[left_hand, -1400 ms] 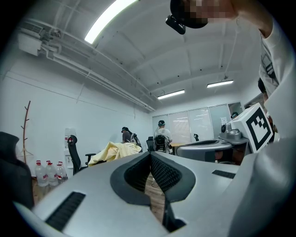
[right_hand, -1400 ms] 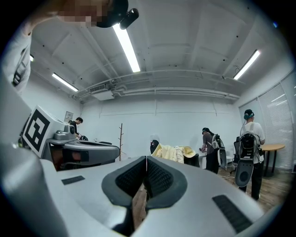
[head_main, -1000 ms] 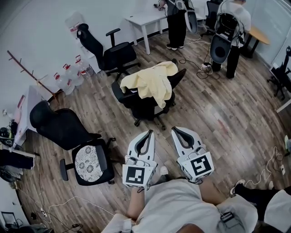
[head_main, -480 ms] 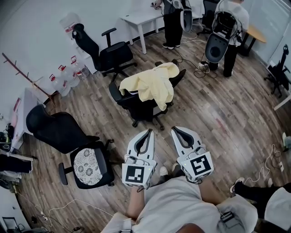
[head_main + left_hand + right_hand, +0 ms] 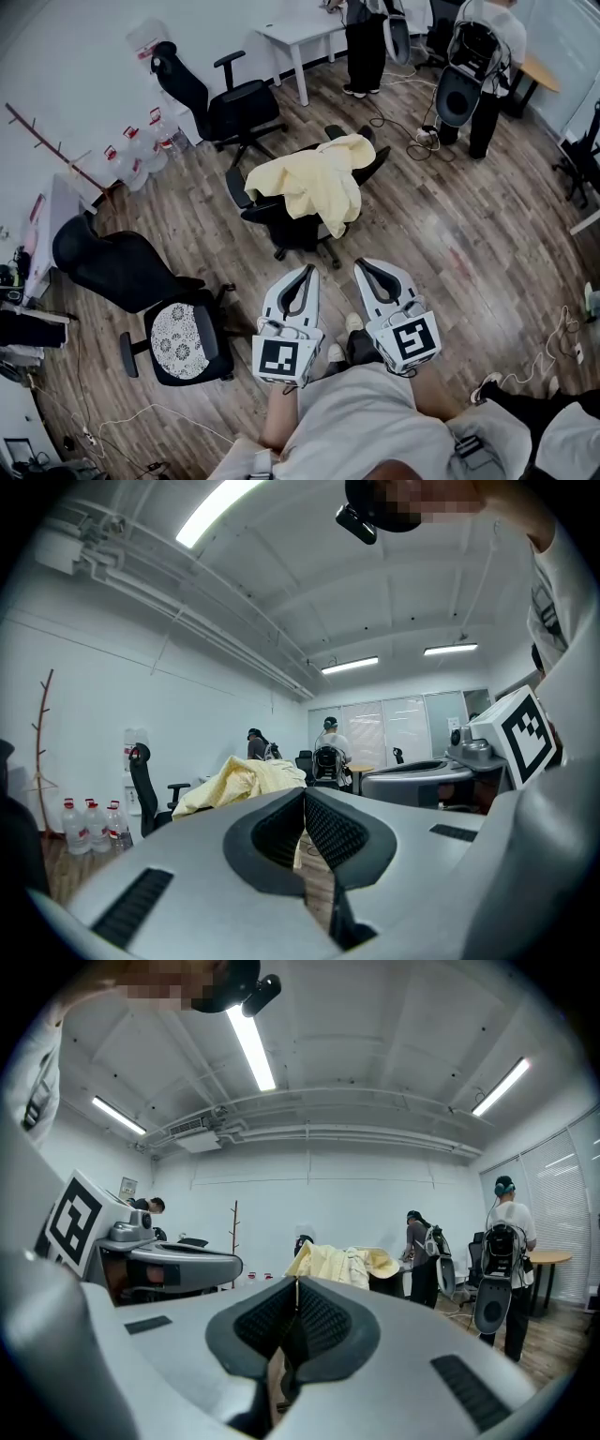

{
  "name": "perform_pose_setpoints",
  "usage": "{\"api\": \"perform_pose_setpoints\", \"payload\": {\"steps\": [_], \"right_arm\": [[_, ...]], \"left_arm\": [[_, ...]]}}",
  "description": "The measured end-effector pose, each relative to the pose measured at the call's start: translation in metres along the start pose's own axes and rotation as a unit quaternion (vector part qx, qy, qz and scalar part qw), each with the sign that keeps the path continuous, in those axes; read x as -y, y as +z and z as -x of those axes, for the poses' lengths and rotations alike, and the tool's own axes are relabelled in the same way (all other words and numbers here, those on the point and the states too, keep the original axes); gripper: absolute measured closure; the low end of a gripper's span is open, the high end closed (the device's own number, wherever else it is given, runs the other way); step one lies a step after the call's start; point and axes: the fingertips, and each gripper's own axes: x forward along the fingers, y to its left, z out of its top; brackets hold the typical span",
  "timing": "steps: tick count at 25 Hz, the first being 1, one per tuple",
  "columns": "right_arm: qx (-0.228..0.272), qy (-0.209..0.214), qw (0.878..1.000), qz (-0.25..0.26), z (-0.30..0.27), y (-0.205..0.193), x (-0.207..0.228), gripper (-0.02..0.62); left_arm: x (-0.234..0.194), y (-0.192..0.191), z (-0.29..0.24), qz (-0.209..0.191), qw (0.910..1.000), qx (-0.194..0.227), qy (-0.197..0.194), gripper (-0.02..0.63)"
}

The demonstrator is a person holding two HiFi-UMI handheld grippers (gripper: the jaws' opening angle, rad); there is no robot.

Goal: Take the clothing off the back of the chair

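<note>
Two pairs of fingers, each pressed together on nothing, short of the chair.
The fingers (image 5: 342, 834) of the left gripper (image 5: 307, 274) and of the right gripper (image 5: 362, 268) meet tip to tip, probably because nothing is within reach. Both grippers are held about level, side by side before the person's body. They aim at the pale yellow cloth garment (image 5: 314, 180) draped over the top edge of the black swivel office chair (image 5: 281, 223), well ahead on the wood-plank floor (image 5: 450, 234).

the clothing (image 5: 314, 183) lies draped over the chair (image 5: 281, 220), ahead of and apart from both grippers
</note>
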Motion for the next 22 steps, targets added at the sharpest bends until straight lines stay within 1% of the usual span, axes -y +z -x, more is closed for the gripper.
{"api": "perform_pose_setpoints", "payload": {"steps": [7,12,22], "right_arm": [[-0.003,0.005,1.000,-0.003,-0.013,-0.001,0.030,0.573],[-0.005,0.013,1.000,0.001,-0.026,-0.001,0.038,0.572],[-0.009,0.023,1.000,-0.005,-0.047,-0.005,0.050,0.572]], "left_arm": [[0.002,0.003,-0.028,-0.003,0.9999,0.000,0.012,0.588],[-0.006,0.001,-0.039,-0.002,0.9997,-0.005,0.023,0.588],[-0.017,0.000,-0.059,-0.001,0.9996,-0.008,0.027,0.588]]}}
